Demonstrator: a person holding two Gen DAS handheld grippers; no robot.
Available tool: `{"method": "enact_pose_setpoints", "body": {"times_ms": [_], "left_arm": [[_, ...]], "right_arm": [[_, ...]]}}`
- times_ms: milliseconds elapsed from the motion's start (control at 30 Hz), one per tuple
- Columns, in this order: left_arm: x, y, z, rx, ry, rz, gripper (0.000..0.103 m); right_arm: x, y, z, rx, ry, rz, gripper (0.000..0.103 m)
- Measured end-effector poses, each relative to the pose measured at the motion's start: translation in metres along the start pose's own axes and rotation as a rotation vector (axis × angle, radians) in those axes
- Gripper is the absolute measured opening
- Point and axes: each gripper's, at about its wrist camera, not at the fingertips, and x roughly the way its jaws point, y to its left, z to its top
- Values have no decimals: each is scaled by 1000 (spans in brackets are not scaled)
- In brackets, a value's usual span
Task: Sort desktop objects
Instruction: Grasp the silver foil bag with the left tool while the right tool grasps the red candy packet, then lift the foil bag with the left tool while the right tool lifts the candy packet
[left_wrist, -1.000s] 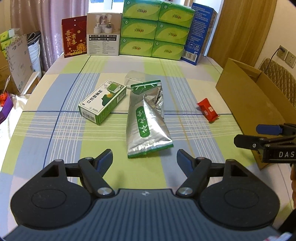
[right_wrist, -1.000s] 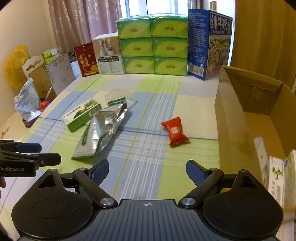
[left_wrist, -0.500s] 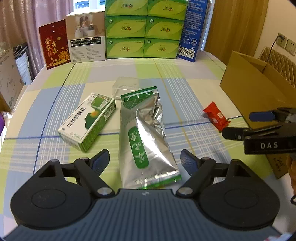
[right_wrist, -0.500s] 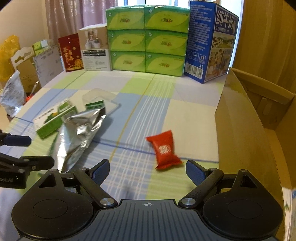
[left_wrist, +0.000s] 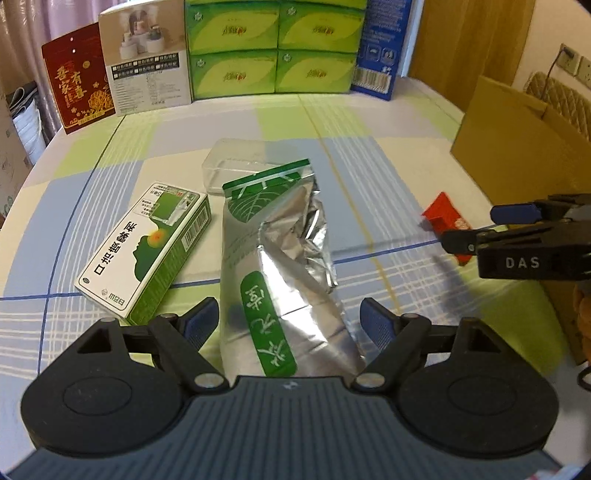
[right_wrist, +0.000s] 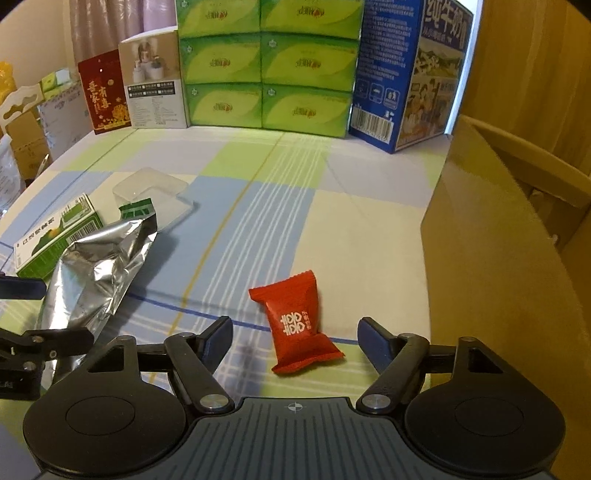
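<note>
A crumpled silver pouch with green labels lies lengthwise on the checked cloth. My left gripper stands open, its fingers on either side of the pouch's near end. A green and white carton lies just left of the pouch, and a clear plastic tray sits behind it. A small red candy packet lies between the open fingers of my right gripper. The right gripper also shows from the side over the red packet. The silver pouch is at the left of the right wrist view.
An open cardboard box stands close on the right. Green tissue packs, a blue milk carton, a white box and a red card line the table's far edge. Bags and boxes crowd the floor at left.
Both grippers have moved forward and lower. The silver pouch now lies between the left fingers, and the red packet now lies between the right fingers. Nothing on the table has shifted.
</note>
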Motion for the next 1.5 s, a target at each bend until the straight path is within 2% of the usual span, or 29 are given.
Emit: {"method": "enact_pose_setpoints", "body": {"times_ms": [133, 367, 533, 567, 667, 800, 900, 1100, 1267, 1433, 1467, 1500], "left_arm": [[13, 5, 5, -29, 35, -5, 80], [30, 2, 13, -9, 70, 7, 80], [36, -1, 15, 18, 62, 24, 79], [37, -1, 15, 25, 60, 27, 79], [38, -3, 17, 34, 57, 27, 74], [35, -3, 16, 25, 55, 20, 67], [27, -2, 13, 15, 59, 11, 61], [6, -10, -5, 17, 101, -40, 59], [-27, -28, -32, 31, 128, -59, 58], [-57, -45, -62, 58, 111, -47, 57], [-60, -45, -67, 52, 107, -43, 57], [-63, -45, -70, 47, 102, -42, 58]], "right_arm": [[12, 3, 1, -48, 30, -10, 73], [25, 5, 1, -70, 41, 4, 69], [31, 7, 3, -94, 39, -9, 56], [31, 6, 4, -87, 39, -5, 46], [30, 9, 4, -87, 44, -14, 30], [28, 12, 5, -88, 66, -15, 26], [23, 13, 3, -64, 81, 8, 24], [4, 15, -6, -10, 151, 88, 23], [-33, 21, -28, -2, 184, 129, 24], [-64, 30, -61, -8, 210, 188, 24], [-68, 32, -66, -18, 206, 197, 24], [-70, 33, -71, -31, 204, 206, 32]]}}
